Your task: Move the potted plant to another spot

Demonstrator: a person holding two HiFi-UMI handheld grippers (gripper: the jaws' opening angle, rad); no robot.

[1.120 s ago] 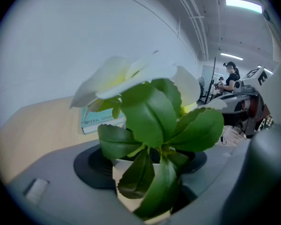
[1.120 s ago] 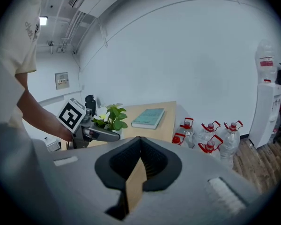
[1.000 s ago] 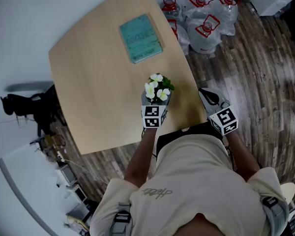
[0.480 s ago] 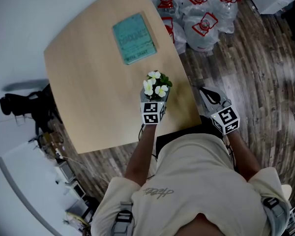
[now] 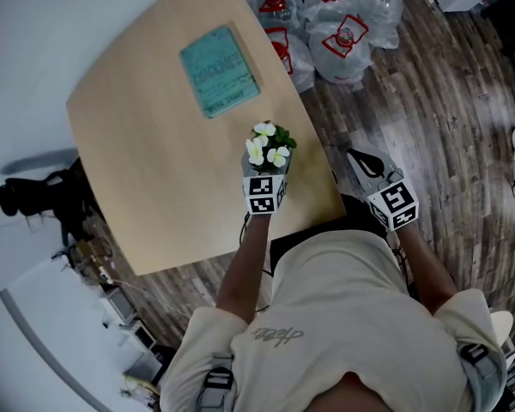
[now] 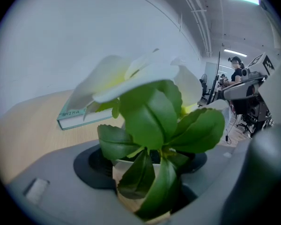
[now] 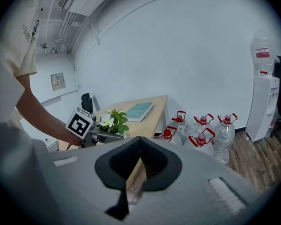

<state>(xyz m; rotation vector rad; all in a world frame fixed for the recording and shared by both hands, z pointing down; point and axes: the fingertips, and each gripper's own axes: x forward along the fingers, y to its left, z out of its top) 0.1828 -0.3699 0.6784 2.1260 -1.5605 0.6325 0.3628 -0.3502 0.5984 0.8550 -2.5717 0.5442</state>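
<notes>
The potted plant (image 5: pixel 269 144), white flowers and green leaves in a small pale pot (image 6: pixel 124 172), is near the right edge of the wooden table (image 5: pixel 137 144). My left gripper (image 5: pixel 269 168) is shut on the pot, one jaw on each side of it; the leaves (image 6: pixel 154 125) fill the left gripper view. Whether the pot rests on the table I cannot tell. In the right gripper view the plant (image 7: pixel 112 121) shows at the left, over the table. My right gripper (image 5: pixel 360 157) hangs shut and empty off the table's near right corner, above the floor.
A teal book (image 5: pixel 216 69) lies at the table's far side. Several large water bottles (image 5: pixel 348 37) with red handles stand on the wooden floor beyond the table's right edge. A water dispenser (image 7: pixel 264 93) stands against the wall at the right. A dark chair (image 5: pixel 34 196) sits left of the table.
My left gripper has carried the plant a little toward the table's right edge, away from the book, and slightly lower. The right gripper has drifted slightly beside the table corner.
</notes>
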